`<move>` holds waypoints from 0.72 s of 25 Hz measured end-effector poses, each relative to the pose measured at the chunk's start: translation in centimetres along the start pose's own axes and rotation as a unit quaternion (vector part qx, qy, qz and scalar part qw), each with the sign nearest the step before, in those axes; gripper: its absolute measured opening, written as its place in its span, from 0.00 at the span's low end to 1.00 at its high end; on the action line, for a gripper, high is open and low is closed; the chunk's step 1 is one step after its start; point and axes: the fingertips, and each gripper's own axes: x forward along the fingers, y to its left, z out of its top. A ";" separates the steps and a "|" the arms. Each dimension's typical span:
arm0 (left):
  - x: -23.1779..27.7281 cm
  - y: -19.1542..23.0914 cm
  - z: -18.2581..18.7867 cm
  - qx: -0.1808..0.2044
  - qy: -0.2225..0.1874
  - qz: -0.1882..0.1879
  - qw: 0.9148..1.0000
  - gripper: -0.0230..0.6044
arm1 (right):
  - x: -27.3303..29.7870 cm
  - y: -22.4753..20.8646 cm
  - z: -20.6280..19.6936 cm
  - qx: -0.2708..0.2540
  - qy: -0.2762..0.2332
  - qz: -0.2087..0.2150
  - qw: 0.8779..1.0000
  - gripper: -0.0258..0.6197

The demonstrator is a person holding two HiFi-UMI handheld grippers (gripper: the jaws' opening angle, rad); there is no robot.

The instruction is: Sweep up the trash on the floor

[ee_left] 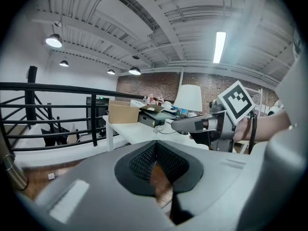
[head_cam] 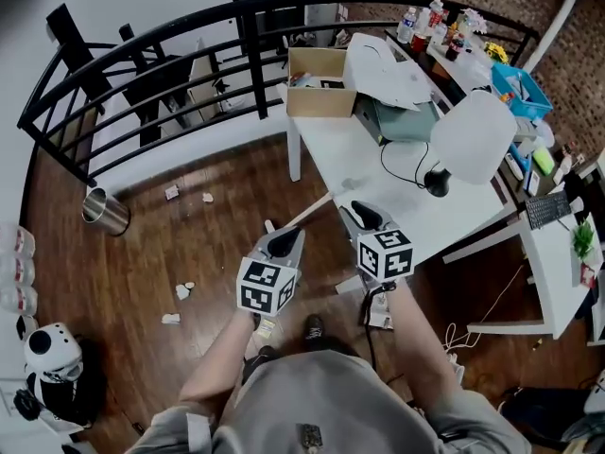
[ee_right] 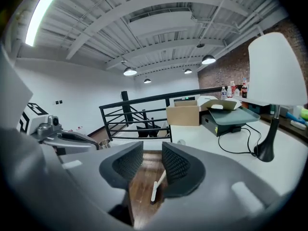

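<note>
The trash [head_cam: 182, 291] lies scattered on the floor to my left, unswept. My left gripper [head_cam: 282, 244] is closed tight on nothing. Just right of it runs a pale handle [head_cam: 308, 213], likely the broom's, and my right gripper [head_cam: 364, 218], jaws partly apart and empty, should next straddle it and close.

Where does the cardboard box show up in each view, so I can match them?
Head view: cardboard box, top centre.
Left gripper view: cardboard box, left of centre.
Right gripper view: cardboard box, just right of centre.
Shared landmark: the white lamp, to its right in all three.
</note>
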 end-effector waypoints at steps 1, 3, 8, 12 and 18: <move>0.7 0.1 -0.2 -0.001 0.003 0.002 1.000 0.05 | 0.8 -0.9 -0.5 0.002 0.009 0.000 1.000 0.22; 2.0 0.5 -0.7 -0.005 0.011 0.006 1.000 0.05 | 2.6 -2.7 -1.4 0.000 0.026 -0.001 1.000 0.29; 4.4 1.7 -1.6 -0.013 0.030 0.023 0.999 0.05 | 7.1 -6.1 -2.8 0.007 0.059 0.000 0.998 0.38; 5.2 3.1 -2.5 -0.021 0.045 0.040 0.998 0.05 | 10.4 -7.4 -3.8 0.013 0.081 0.011 0.997 0.38; 5.7 4.9 -3.7 -0.034 0.062 0.063 0.995 0.05 | 13.8 -7.7 -4.7 0.016 0.102 0.033 0.994 0.36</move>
